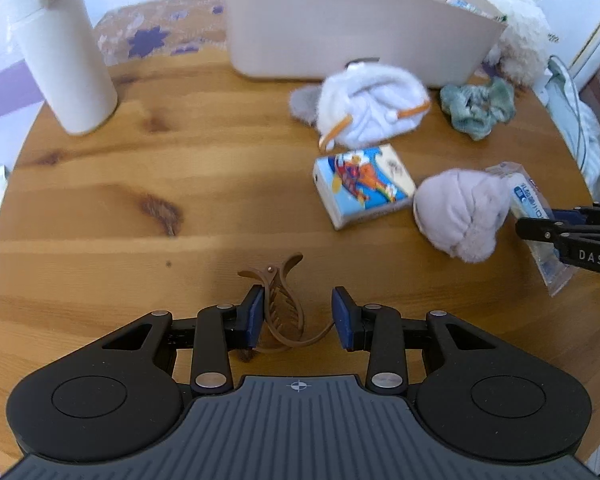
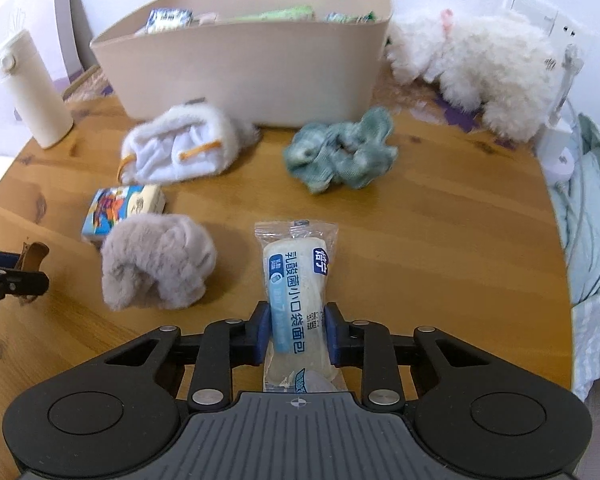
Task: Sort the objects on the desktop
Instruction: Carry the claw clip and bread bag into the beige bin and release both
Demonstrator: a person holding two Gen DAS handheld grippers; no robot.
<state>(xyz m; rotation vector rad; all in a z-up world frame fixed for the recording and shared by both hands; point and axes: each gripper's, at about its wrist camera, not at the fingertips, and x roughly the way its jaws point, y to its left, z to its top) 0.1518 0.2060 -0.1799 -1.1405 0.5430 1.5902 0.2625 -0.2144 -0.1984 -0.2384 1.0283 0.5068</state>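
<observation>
Both grippers are in view, each one from its own wrist camera. Right gripper is clenched on a clear bread packet: the blue pads press on both long sides of the packet, which points away from the camera, its far end over the tabletop. Left gripper has a brown hair claw clip between its jaws; the left pad touches the clip, but a gap shows before the right pad, so I cannot tell if the clip is really grasped.

Round wooden tabletop carries all the things. At its far edge stands a beige storage bin with some packets inside. Beside the bin, on the right, lies a white fluffy plush toy. On the far left stands a cream bottle, upright. In front of the bin lies a white fleece item with orange loops, and to its right a teal scrunchie. Nearer to the camera, a grey-pink furry item lies just beside the bread packet, on its left. A small blue tissue pack lies between the furry item and the white fleece item.
</observation>
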